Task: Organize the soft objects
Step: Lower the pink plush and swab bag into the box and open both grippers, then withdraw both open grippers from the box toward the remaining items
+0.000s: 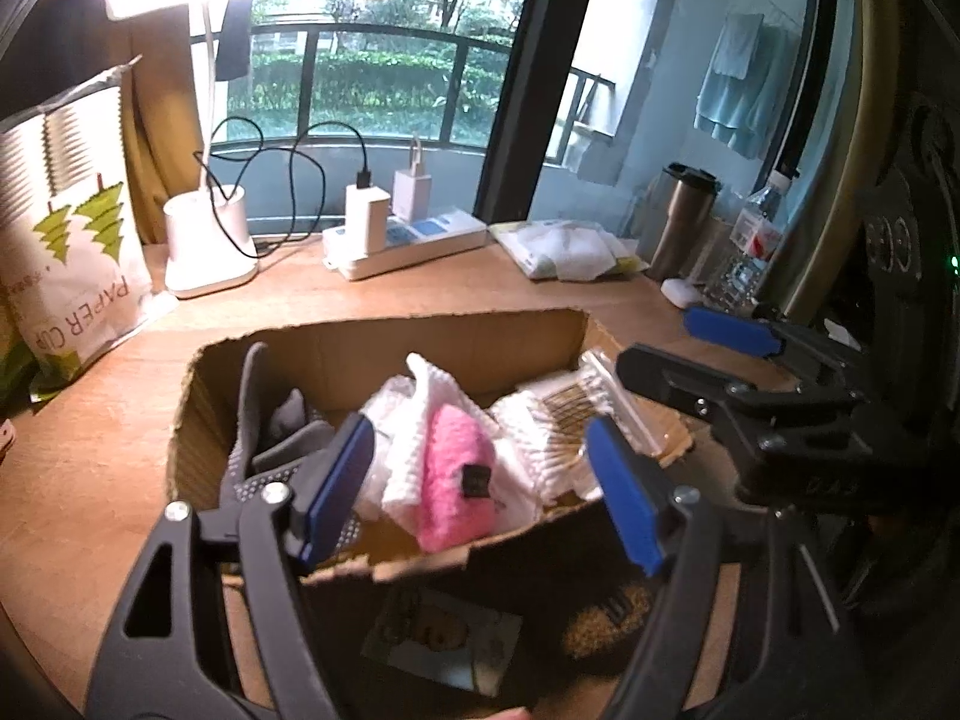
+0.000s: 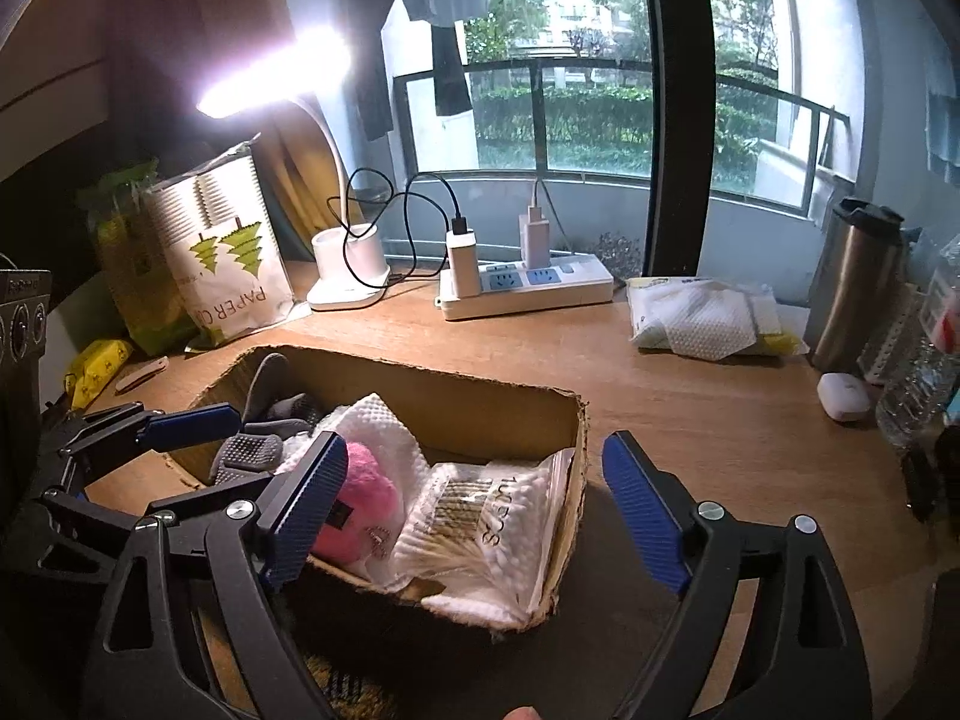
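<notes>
Fluffy pink plush pad (image 1: 456,468) lies in the open brown cardboard box (image 1: 384,348) among white quilted cloths (image 2: 384,426); it looks light and squashy (pinch its bulging middle). Left gripper (image 1: 480,480) and right gripper (image 2: 480,510) hover released, grasping nothing.

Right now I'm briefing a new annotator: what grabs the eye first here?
The glowing desk lamp at the table's back left, then the fluffy pink pouch amid white cloths in the cardboard box at centre. Both open grippers, left and right, hover over the box.
</notes>
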`<state>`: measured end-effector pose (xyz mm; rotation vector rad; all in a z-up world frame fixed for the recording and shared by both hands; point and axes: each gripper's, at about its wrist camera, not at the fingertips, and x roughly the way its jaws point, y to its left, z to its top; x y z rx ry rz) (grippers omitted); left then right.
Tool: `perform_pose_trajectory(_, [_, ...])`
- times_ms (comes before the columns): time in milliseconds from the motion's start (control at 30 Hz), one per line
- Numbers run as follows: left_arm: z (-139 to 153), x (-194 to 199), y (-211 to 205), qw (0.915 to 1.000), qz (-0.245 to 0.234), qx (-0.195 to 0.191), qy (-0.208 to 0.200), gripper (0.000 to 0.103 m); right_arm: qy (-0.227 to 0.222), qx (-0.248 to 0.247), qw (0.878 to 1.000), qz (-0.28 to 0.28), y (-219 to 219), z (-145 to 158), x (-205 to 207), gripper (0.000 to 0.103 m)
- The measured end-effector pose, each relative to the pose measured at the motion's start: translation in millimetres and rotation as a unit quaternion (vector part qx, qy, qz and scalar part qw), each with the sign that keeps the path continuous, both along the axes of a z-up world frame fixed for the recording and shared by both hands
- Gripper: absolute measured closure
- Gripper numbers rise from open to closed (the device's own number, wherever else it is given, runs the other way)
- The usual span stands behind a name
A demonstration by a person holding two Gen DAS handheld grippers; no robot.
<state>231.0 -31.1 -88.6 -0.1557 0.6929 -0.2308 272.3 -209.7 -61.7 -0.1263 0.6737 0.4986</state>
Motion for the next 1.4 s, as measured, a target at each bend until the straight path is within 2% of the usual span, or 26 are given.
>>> perform_pose_trajectory(533, [8,-48,5,0.9999,0.004,-0.005,-0.013,0.028,-0.007,-0.011,1.000,-0.015,-9,1,-49,0.014])
perform_pose_trajectory(967, [-9,-80,21,0.9999,0.008,-0.010,-0.002,0.028,0.013,-0.020,0.999,-0.022,2,-20,-76,0.014])
perform_pose_trajectory(1400, [-35,-89,41,0.9991,0.026,-0.028,0.021,0.028,0.048,-0.046,0.998,-0.003,25,-52,-81,0.014])
